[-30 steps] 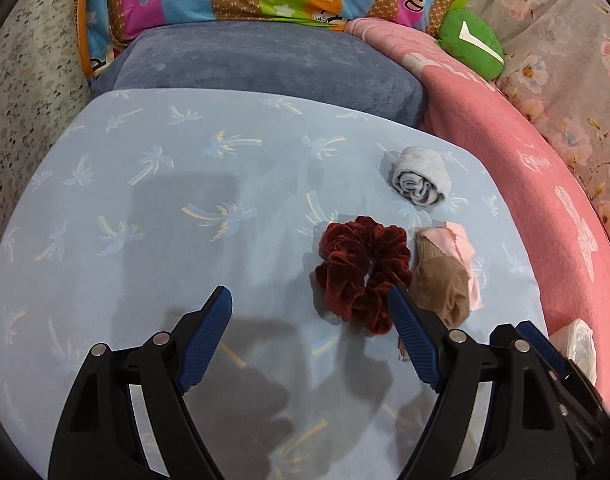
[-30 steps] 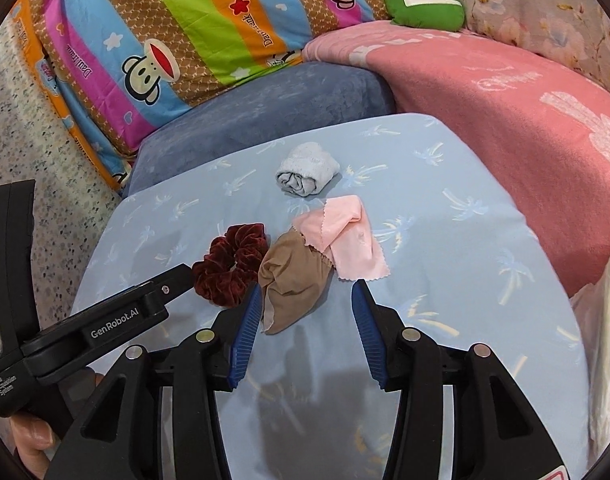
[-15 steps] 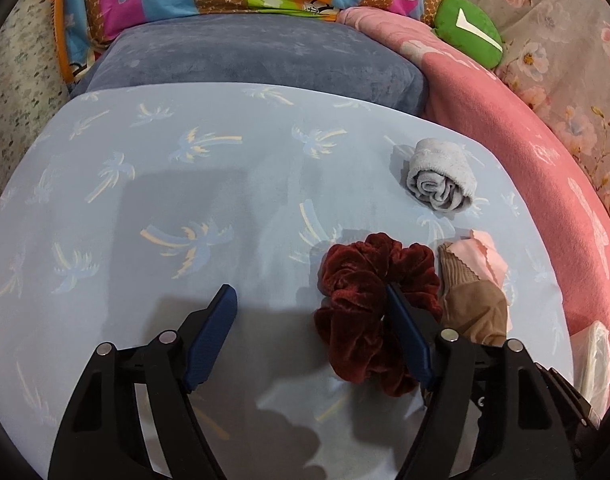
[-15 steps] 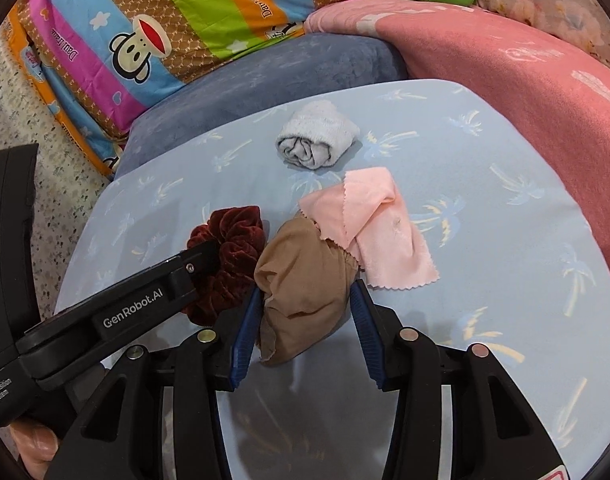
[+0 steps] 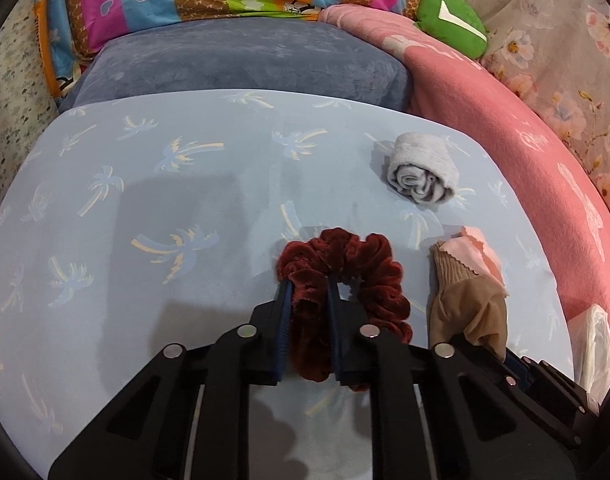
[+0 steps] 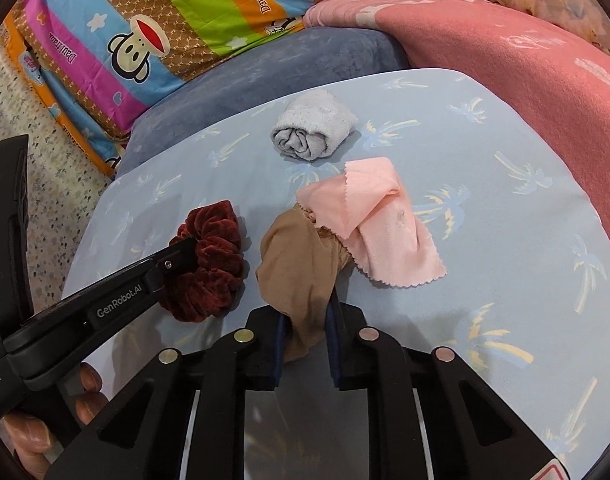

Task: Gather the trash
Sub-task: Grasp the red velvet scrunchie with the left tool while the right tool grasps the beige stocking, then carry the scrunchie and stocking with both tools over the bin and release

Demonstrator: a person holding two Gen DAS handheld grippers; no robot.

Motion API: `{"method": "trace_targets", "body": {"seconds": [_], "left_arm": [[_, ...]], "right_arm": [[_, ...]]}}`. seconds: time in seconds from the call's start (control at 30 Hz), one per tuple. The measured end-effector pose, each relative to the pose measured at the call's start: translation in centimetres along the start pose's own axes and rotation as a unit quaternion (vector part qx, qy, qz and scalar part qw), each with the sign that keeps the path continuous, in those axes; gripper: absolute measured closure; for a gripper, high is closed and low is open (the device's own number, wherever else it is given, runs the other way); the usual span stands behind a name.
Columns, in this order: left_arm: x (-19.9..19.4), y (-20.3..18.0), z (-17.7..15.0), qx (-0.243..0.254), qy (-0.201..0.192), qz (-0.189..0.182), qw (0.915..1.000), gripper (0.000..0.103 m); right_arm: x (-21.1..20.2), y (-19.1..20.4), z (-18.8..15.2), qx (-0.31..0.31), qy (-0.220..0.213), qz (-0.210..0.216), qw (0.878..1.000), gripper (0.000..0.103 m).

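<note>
A dark red velvet scrunchie lies on the light blue palm-print sheet. My left gripper is shut on its near side; it also shows in the right wrist view pinching the scrunchie. A brown stocking lies to its right, and my right gripper is shut on its near end. A pink cloth overlaps the stocking's far end. A rolled grey sock lies further back, also seen in the left wrist view.
A grey-blue cushion and a bright striped monkey-print pillow sit behind the sheet. A pink blanket runs along the right with a green plush at its far end. A white plastic bag lies at the right edge.
Both grippers moved forward and closed: the left onto the scrunchie, the right onto the brown stocking. Both were open half a second ago.
</note>
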State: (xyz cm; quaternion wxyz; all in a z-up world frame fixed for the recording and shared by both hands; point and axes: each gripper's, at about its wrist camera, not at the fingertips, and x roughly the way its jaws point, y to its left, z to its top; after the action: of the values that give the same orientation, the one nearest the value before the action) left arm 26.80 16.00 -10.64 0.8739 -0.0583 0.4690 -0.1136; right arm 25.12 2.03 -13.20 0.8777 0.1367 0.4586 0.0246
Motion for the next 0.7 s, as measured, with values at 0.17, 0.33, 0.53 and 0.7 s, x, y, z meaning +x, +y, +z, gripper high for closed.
{"method": "trace_targets", "body": {"seconds": [0.17,0.33,0.53,0.7], "left_arm": [[-1.7,-0.8,-0.3,0.004,-0.008,-0.004,1.0,0.09],[-3.6,-1.7,-0.4,0.006,-0.019,-0.007,0.9998,0.09],[-6.5,-3.8,-0.6,0.02,-0.039,-0.013,0.999,0.091],[-8.9,-6.3,-1.0,0.037,-0.057,-0.019,0.9975,0.091]], "right_arm": [[-1.6,-0.2,-0.5,0.004,-0.003,0.008,1.0,0.086],[-4.3,-0.4,-0.9,0.008,-0.023,0.018,1.0,0.087],[-8.3,-0.6,-1.0,0.011,-0.054,0.024,0.998,0.087],[-11.4,-1.2,-1.1,0.013,-0.076,0.026,0.997,0.087]]}}
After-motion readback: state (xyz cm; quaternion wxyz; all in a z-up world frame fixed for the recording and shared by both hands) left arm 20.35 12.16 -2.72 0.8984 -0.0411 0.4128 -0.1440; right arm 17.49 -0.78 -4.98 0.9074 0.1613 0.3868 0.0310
